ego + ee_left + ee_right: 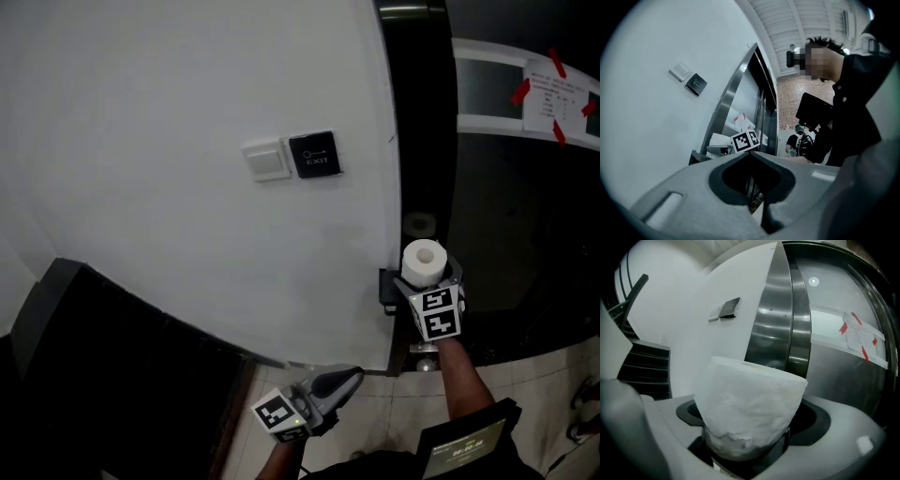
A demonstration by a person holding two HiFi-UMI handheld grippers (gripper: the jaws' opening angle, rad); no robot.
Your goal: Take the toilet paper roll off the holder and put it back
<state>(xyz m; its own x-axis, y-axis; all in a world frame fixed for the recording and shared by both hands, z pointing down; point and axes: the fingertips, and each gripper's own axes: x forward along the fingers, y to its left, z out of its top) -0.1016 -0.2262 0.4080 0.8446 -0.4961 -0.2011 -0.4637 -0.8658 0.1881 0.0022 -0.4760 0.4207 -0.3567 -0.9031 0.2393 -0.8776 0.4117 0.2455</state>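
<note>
The right gripper (749, 439) is clenched on the roll (752, 404): its jaws pinch the lower part, where the paper looks crushed. The roll stands upright at 4 o'clock from the switch (266, 159). A dark bracket (387, 289), probably the holder, sits at its 8 o'clock on the edge of the wall (187, 141). I judge that the taking-off step is in hand. Next the roll must come free of the bracket without tearing paper. The left gripper (349, 377), at 7 o'clock from the roll, is closed and empty. The head view shows the bracket and the roll's open core. The right gripper view hides the bracket but shows the pinch.
</note>
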